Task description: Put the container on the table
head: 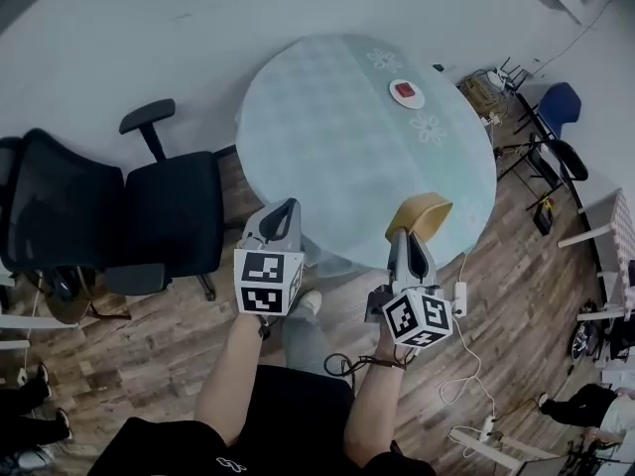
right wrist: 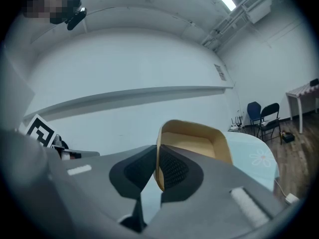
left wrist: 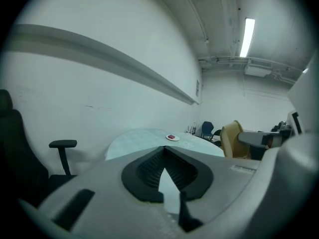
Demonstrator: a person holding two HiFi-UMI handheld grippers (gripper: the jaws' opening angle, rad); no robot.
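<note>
The right gripper (head: 408, 236) clamps the container (head: 425, 209) by its rim over the counter (head: 337, 117) edge, while the left gripper (head: 287, 208) is closed and empty.

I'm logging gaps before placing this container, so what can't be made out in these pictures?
Underside of the container: in the head view the right gripper covers it, so clearance from the table is unclear.
Floor of the container: in the right gripper view a jaw hides its lower part.
The red item on the dish: too small in the head and left gripper views.
</note>
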